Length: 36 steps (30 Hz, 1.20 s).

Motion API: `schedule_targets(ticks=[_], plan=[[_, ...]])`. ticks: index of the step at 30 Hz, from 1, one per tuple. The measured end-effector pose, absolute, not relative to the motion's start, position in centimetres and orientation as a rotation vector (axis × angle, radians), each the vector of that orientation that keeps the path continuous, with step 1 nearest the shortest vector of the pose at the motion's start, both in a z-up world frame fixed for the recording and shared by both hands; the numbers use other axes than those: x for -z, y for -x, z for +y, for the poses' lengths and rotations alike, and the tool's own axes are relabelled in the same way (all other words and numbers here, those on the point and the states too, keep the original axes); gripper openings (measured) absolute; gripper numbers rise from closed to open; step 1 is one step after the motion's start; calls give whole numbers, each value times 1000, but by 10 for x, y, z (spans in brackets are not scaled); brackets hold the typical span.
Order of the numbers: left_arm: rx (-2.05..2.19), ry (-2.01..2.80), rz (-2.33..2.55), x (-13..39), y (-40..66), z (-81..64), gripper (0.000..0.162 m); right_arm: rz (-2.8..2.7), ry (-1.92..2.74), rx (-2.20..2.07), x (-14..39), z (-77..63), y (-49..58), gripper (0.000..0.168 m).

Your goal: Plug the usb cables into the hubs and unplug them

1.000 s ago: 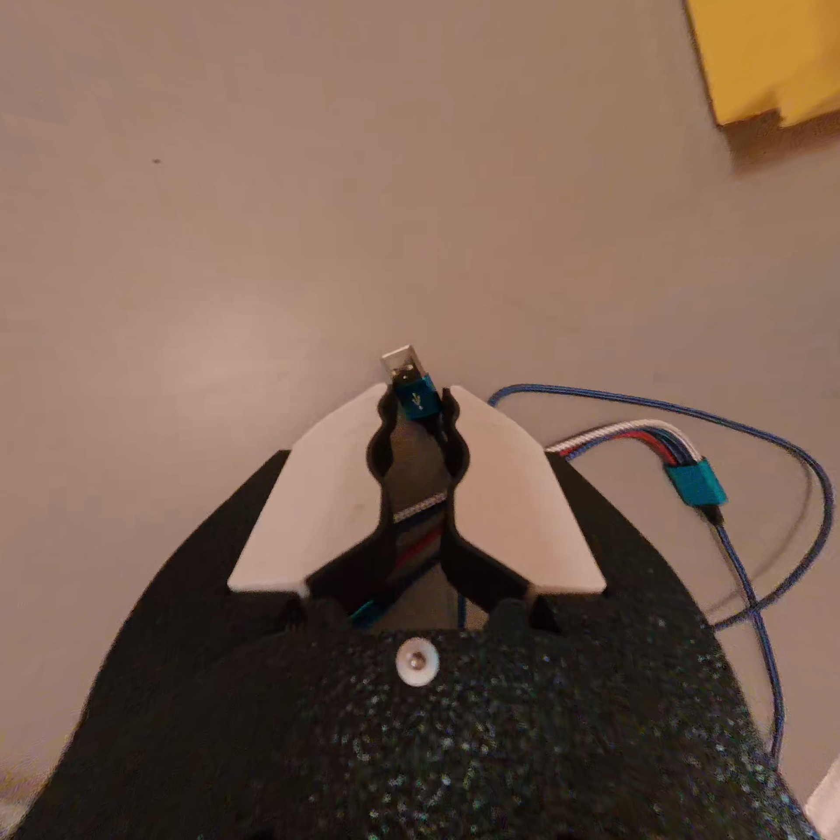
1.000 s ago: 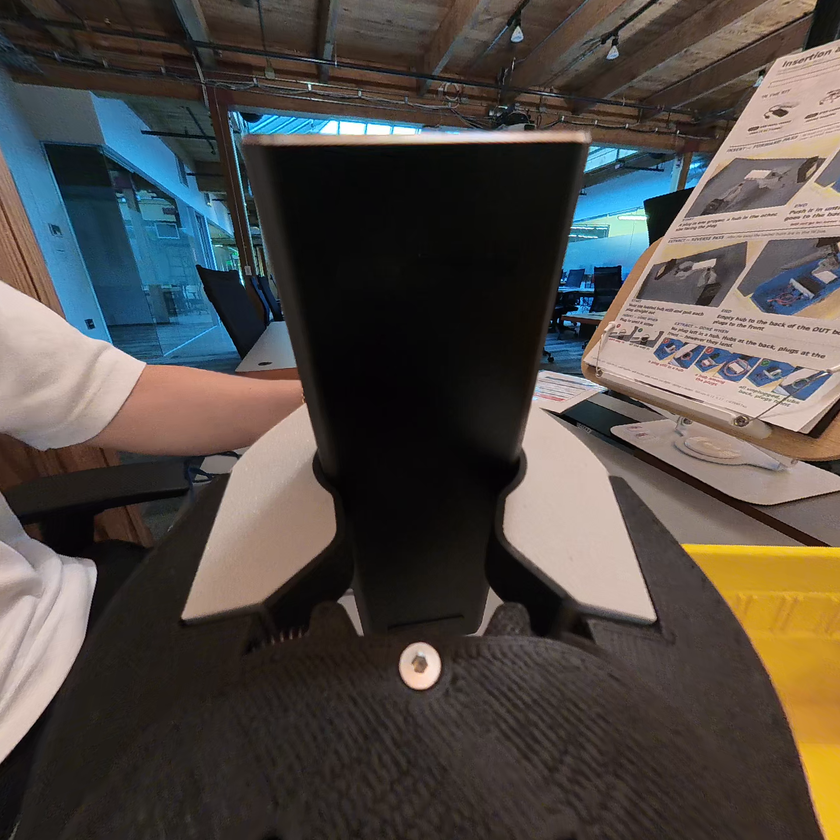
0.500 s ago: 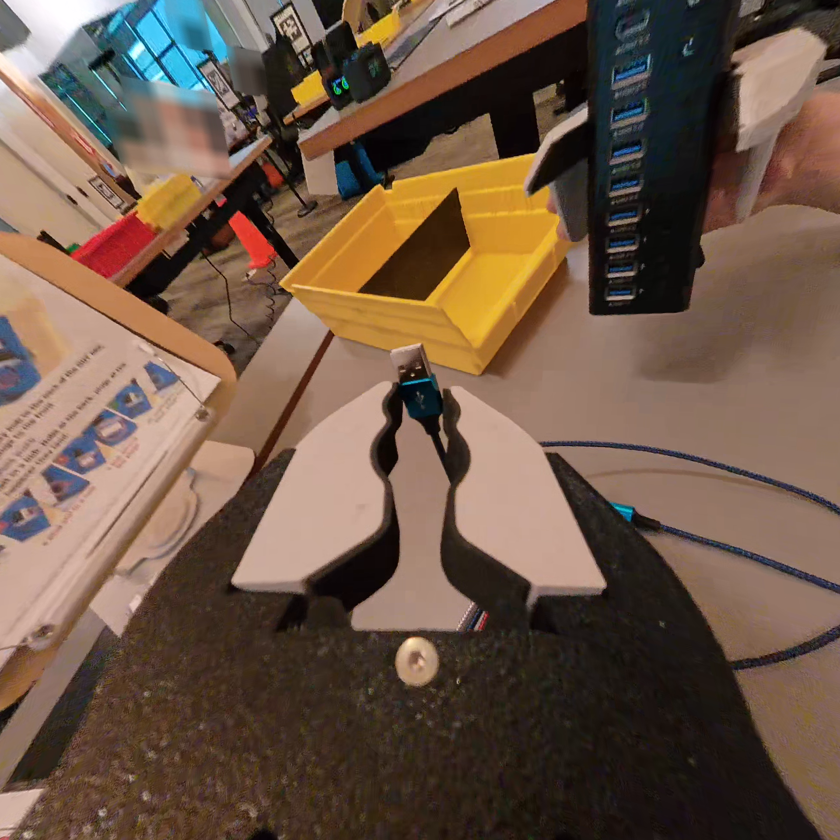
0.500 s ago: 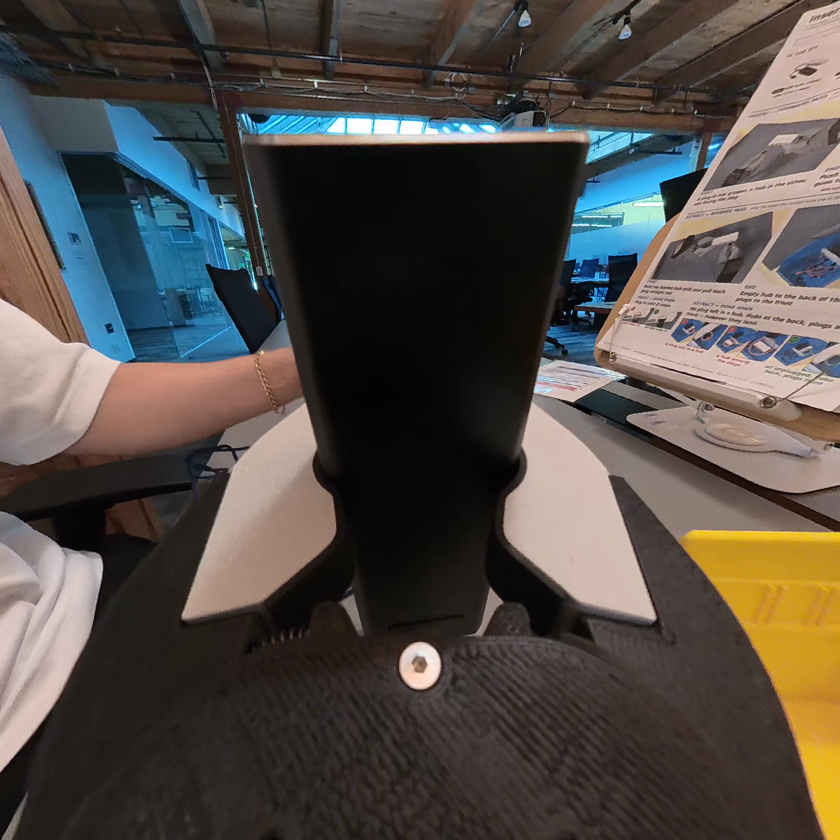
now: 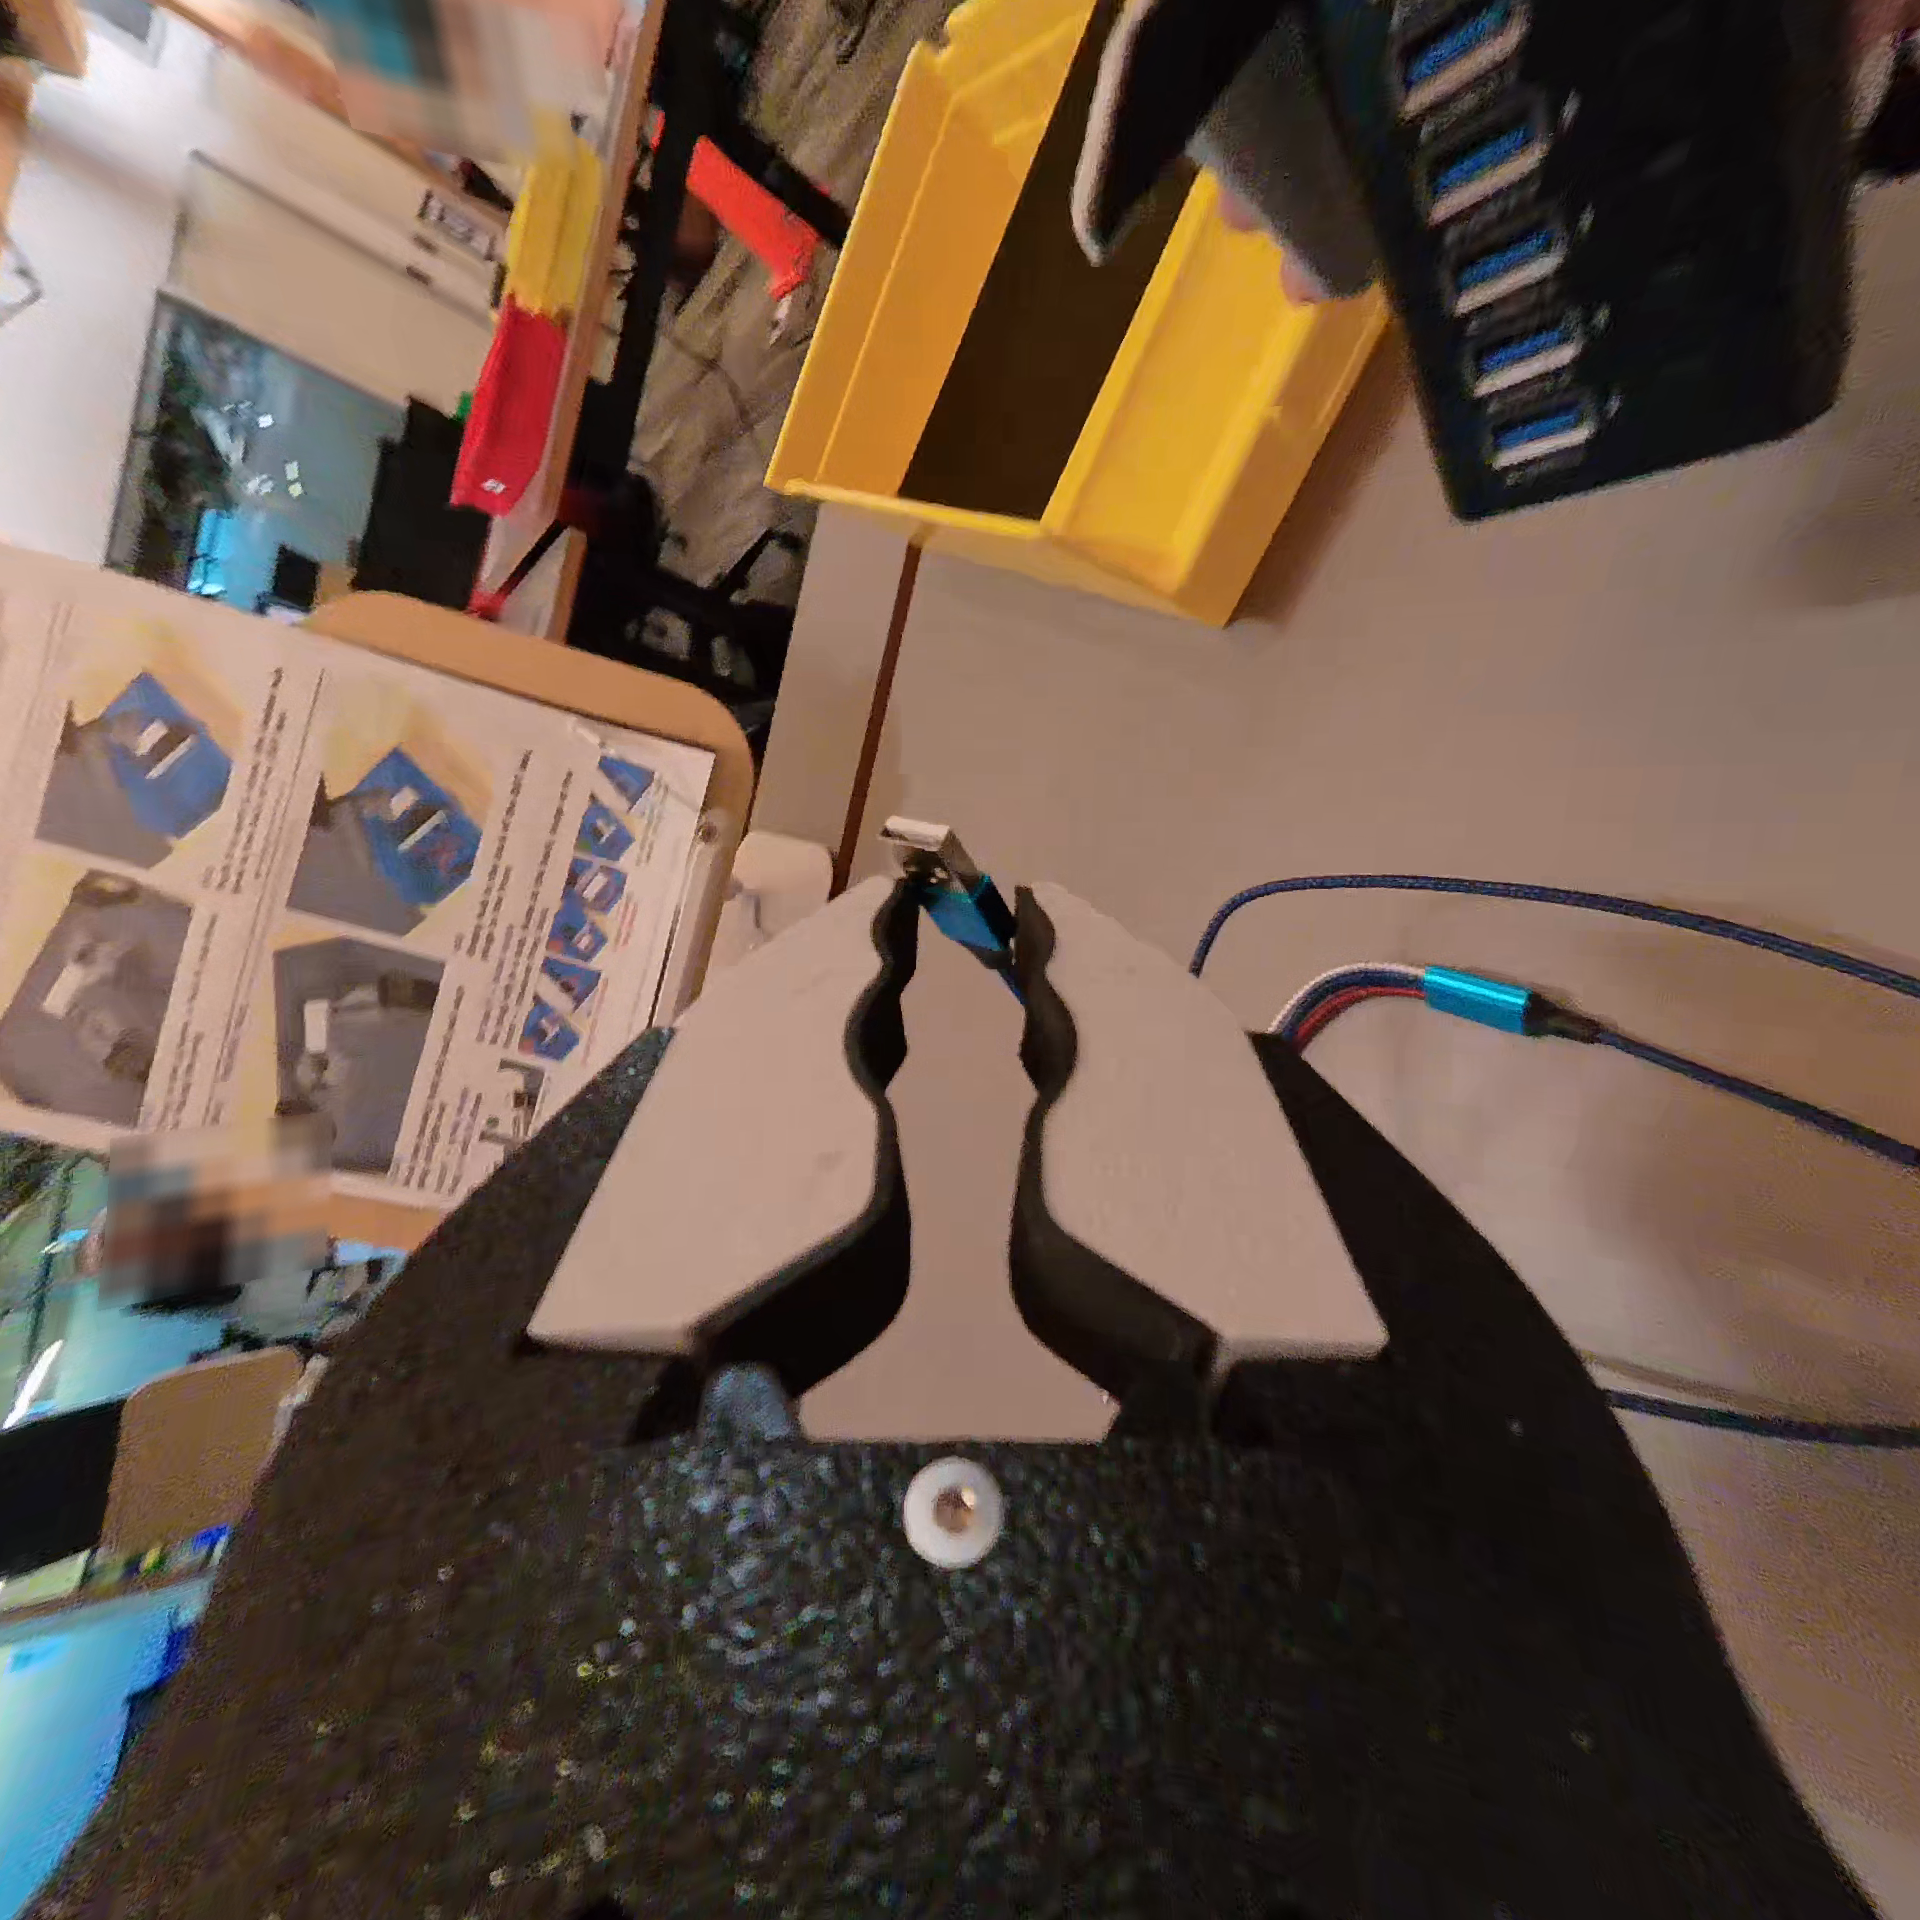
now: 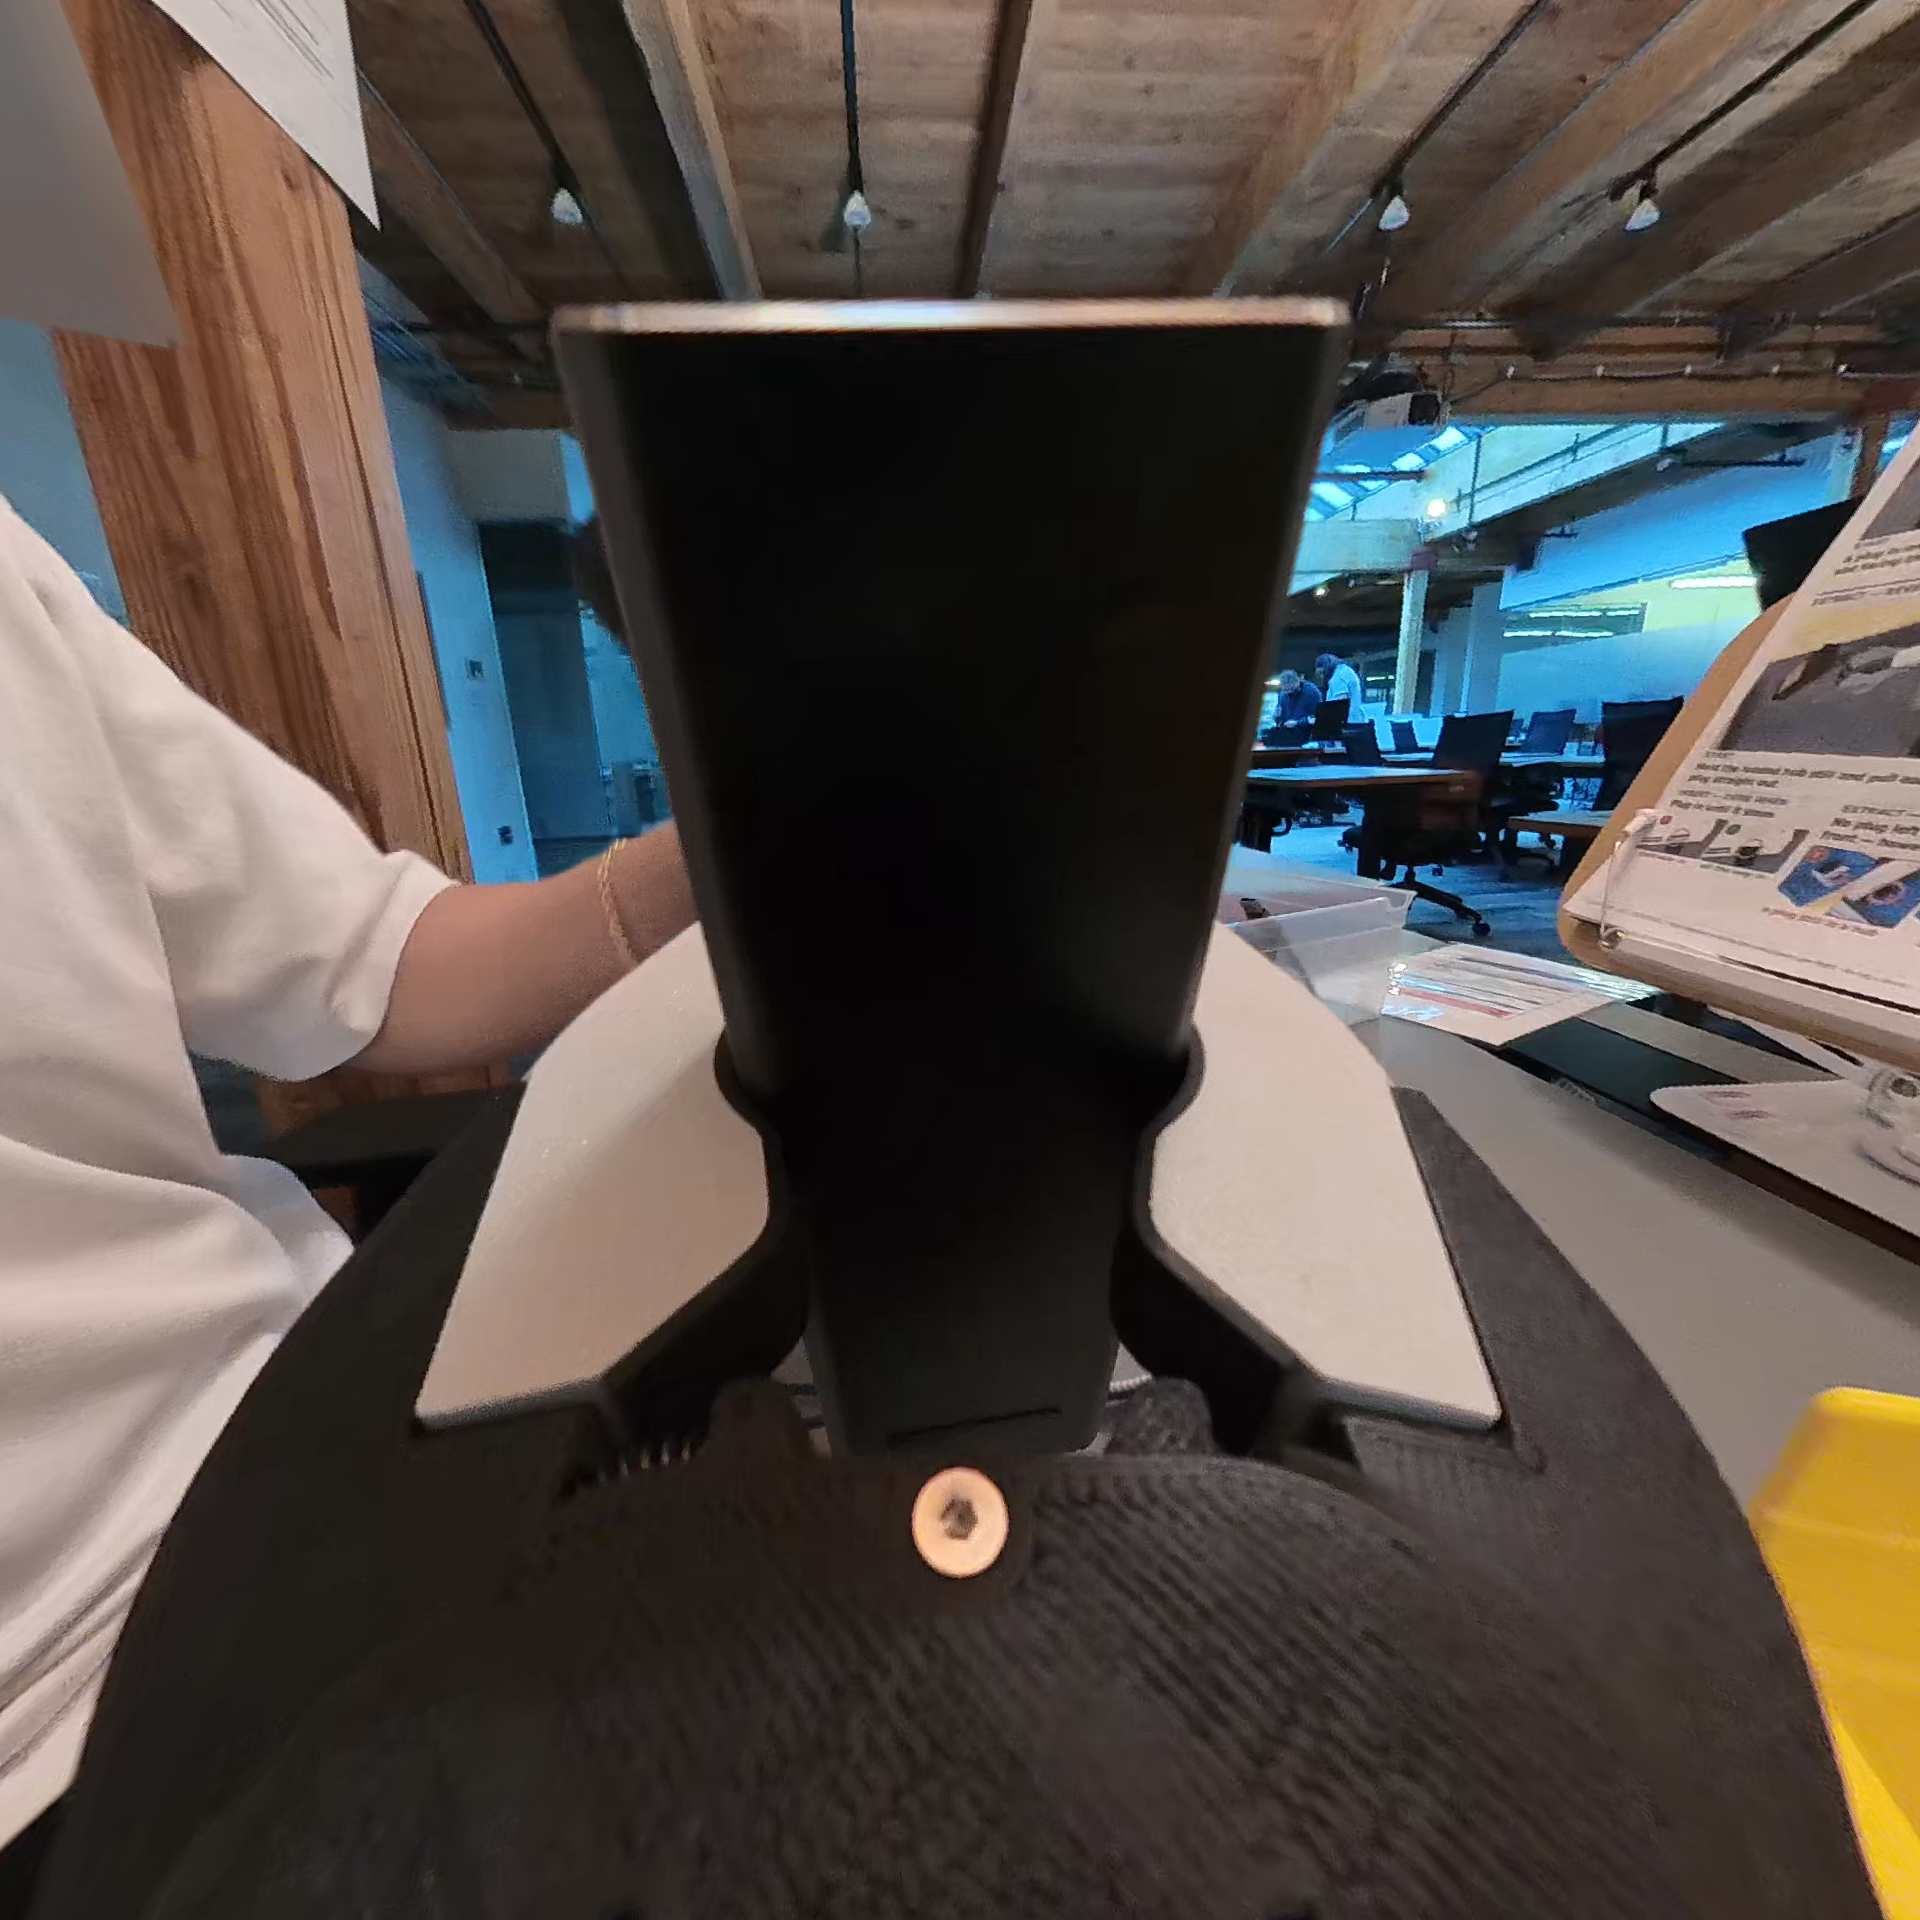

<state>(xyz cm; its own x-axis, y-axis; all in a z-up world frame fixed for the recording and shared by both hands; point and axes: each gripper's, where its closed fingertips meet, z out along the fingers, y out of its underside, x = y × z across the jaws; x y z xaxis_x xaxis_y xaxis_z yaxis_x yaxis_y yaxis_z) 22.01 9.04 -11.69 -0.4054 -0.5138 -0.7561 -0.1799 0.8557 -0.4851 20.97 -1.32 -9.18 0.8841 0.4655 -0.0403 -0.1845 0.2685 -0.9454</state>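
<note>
My left gripper (image 5: 961,914) is shut on a USB plug (image 5: 954,894) with a blue shell and a silver tip; the tip sticks out past the fingertips and tilts up and left. Its blue braided cable (image 5: 1558,899) trails right over the table. My right gripper (image 6: 956,1070) is shut on a black USB hub (image 6: 956,727) and holds it upright in the air. In the left wrist view the hub (image 5: 1621,239) hangs at the top right, its row of blue ports facing me, well above and right of the plug.
A yellow bin (image 5: 1091,312) stands on the grey table (image 5: 1455,748) behind the plug; its corner shows in the right wrist view (image 6: 1860,1621). An instruction sheet on a wooden stand (image 5: 343,894) is at the left. A blue cable splitter (image 5: 1475,1000) lies right of my fingers. A person's arm (image 6: 499,966) is at left. About 11 centimetres separates my left fingertips from my right.
My left gripper has swung up from facing the table and rolled, with the plug in it, so the hub came into view and nearer. The right gripper tilted upward with the hub.
</note>
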Motion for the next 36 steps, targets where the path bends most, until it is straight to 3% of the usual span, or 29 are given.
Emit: schedule_targets(ticks=[4, 7, 11, 15, 17, 22, 26, 33, 36], plan=[[344, 545, 1963, 172, -214, 99, 16, -229, 1259, -398, 96, -12, -218, 73], [686, 707, 2017, 189, -203, 86, 13, -207, 1298, -360, 100, -11, -224, 73], [1280, 930, 1893, 146, -197, 90, 12, -199, 1311, -330, 100, -12, -227, 73], [2249, 970, 1894, 94, -172, 69, 11, -191, 1307, -322, 99, -13, -230, 74], [2491, 1045, 1949, 100, -177, 69, 11, -185, 1305, -319, 99, -13, -232, 74], [1904, 1206, 2446, 206, -216, 71, 11, -173, 1311, -311, 101, -15, -235, 73], [1442, 1221, 2556, 250, -244, 86, 14, -170, 1302, -304, 99, -19, -238, 73], [797, 1293, 2340, 256, -264, 140, 43, -136, 1287, -317, 103, -24, -248, 73], [752, 1357, 2261, 241, -246, 133, 38, -131, 1280, -326, 103, -24, -249, 73]])
